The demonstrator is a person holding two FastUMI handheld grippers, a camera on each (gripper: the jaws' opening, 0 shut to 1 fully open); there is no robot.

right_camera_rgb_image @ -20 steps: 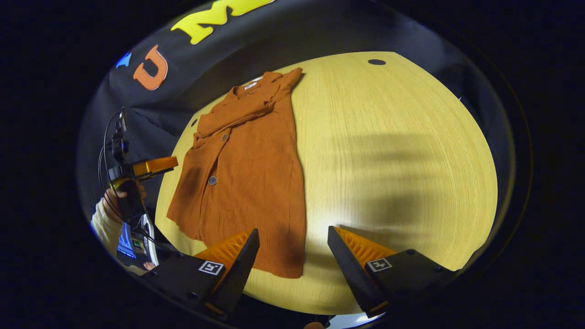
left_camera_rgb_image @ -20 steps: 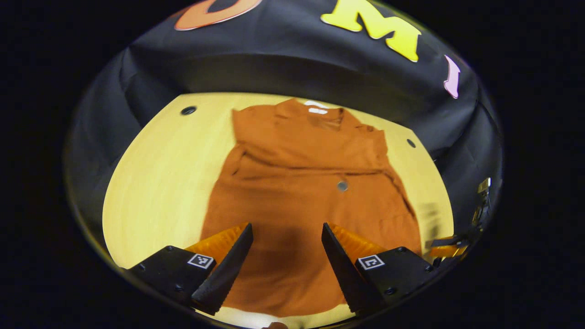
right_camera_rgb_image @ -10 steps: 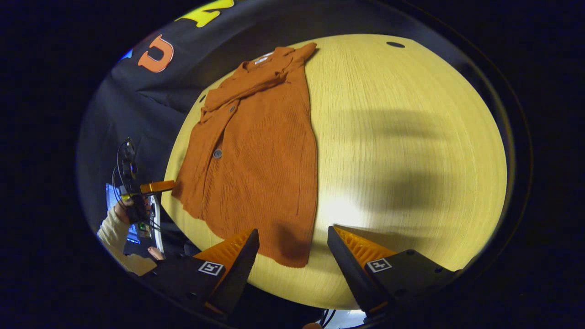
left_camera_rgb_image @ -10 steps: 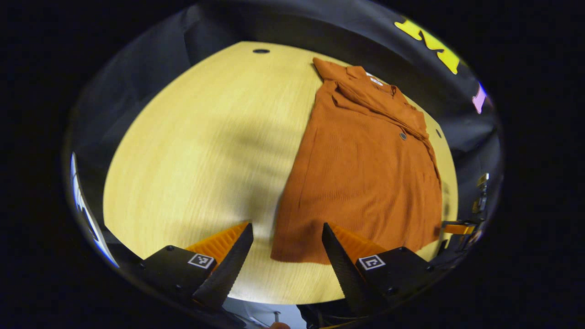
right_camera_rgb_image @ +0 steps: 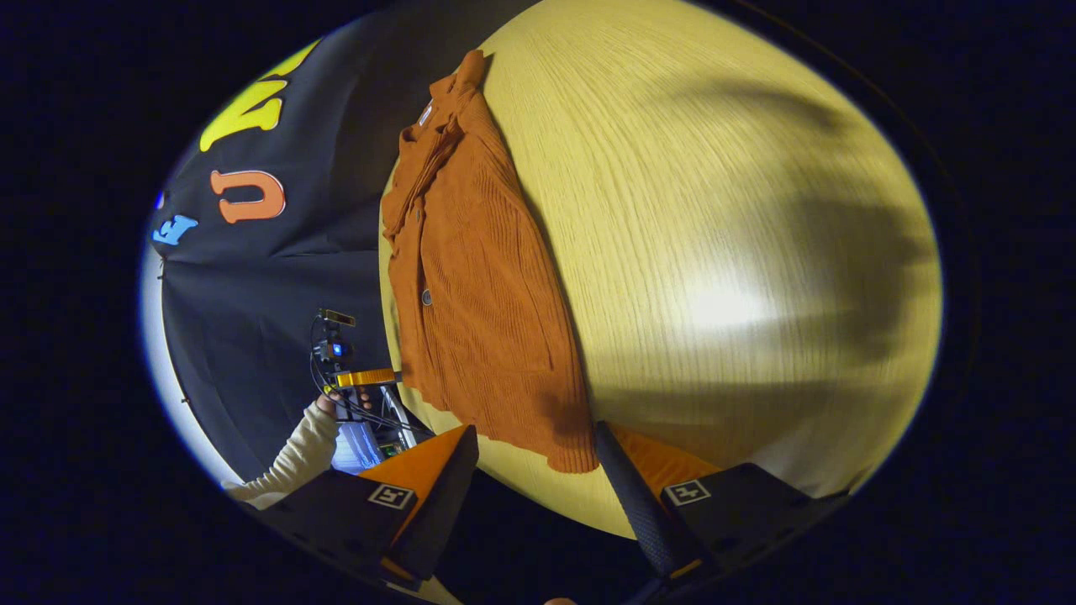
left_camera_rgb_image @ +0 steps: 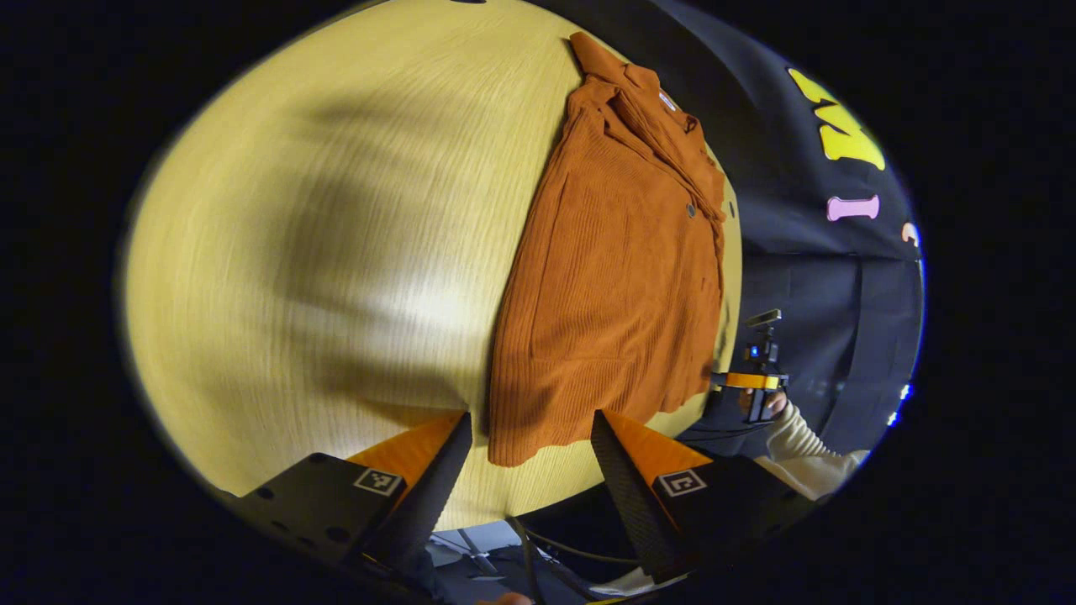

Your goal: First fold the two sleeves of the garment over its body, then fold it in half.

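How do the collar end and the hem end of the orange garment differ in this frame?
The collar end lies far from both tools and looks bunched, with folded layers and a white label; the hem end lies flat and ribbed near the table edge. The hem's corners sit between the open fingers of the left tool and right tool; nothing frames the collar. Both rest on the table, ungripped.

One orange shirt [left_camera_rgb_image: 618, 260] lies on one wooden table [left_camera_rgb_image: 336, 252]. There are two grippers, the left gripper [left_camera_rgb_image: 528, 470] and the right gripper [right_camera_rgb_image: 538, 487].
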